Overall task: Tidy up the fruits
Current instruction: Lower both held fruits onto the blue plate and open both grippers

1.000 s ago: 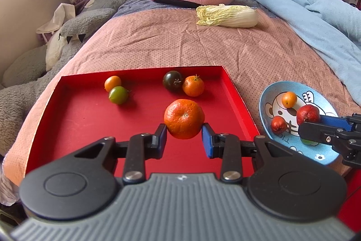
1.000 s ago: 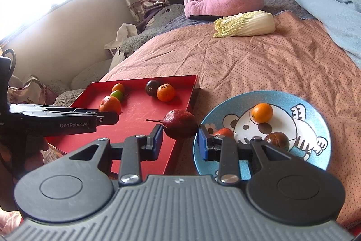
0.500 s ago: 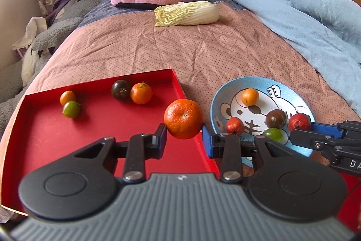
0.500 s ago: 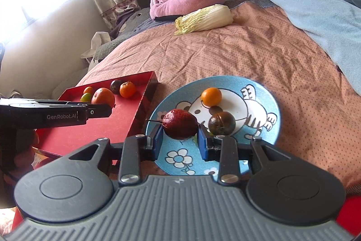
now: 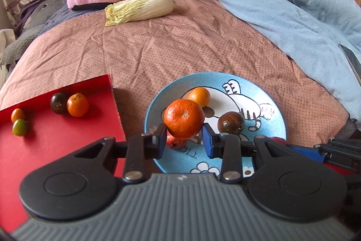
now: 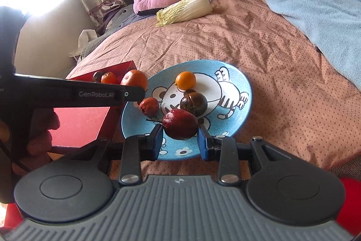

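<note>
While carrying fruit over to the plate (image 5: 274,128): orange (image 5: 183,118) pinched in left gripper (image 5: 183,142) fingers above the rim, dark red fruit (image 6: 180,124) pinched in right gripper (image 6: 179,141) fingers over the near edge. Probably next: lower onto bare spots, then open. Four small fruits left on red tray (image 5: 56,146).

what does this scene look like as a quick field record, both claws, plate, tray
left claw: shut on mandarin, above the near left part of the plate
right claw: shut on dark red fruit, above the plate's near edge
plate: blue, cartoon print, on the bed; holds small orange, brown fruit, wrinkled red fruit
tray: red, left of the plate; holds four small fruits
beyond: cabbage
</note>
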`<state>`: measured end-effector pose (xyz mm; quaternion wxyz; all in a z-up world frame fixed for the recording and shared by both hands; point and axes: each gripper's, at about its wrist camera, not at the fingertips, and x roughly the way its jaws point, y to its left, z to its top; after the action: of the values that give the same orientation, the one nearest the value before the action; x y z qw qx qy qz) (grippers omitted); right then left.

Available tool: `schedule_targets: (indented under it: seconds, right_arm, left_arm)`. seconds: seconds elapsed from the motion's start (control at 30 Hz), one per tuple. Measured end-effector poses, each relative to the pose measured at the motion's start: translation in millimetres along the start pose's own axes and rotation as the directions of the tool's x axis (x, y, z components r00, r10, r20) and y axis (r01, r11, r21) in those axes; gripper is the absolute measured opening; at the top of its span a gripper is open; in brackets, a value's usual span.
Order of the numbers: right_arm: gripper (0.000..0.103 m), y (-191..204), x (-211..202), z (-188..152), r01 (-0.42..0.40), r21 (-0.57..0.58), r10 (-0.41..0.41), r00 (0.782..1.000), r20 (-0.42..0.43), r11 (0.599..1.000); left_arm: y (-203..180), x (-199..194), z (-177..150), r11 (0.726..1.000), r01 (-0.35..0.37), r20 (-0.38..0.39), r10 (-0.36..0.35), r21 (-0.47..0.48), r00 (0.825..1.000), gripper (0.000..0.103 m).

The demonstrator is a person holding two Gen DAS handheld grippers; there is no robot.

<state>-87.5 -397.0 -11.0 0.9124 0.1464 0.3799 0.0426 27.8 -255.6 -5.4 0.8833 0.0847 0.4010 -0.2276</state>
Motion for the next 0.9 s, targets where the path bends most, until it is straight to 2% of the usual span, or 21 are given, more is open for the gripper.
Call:
schedule_targets:
  seconds: [0.4,0.47,0.77,0.9]
  right_arm:
    - [0.038,1,3,-1,-0.003,-0.001,0.003,1.0,-0.009,1.0]
    - [0.038,0,3,-2,-0.003,-0.003,0.003,1.0,-0.01,1.0]
    - [0.038,0,6,0,0.003,-0.008,-0.003,1.0,-0.011,1.0]
    - [0.038,-2,11,0,0.017,-0.014,-0.017,1.0,-0.015,1.0]
  left_arm:
    - [-25,14,9,0.998,0.034,0.0,-0.034,0.044,0.999,0.038]
    - [-25,13,10,0.999,0.027,0.009,-0.028,0.043,1.0,0.035]
    - [-16,-4,9,0.999,0.044,0.029,-0.045,0.029,0.999,0.035]
    - [-3,-19,2,1.0,0.026,0.039,-0.026,0.006,0.999,0.035]
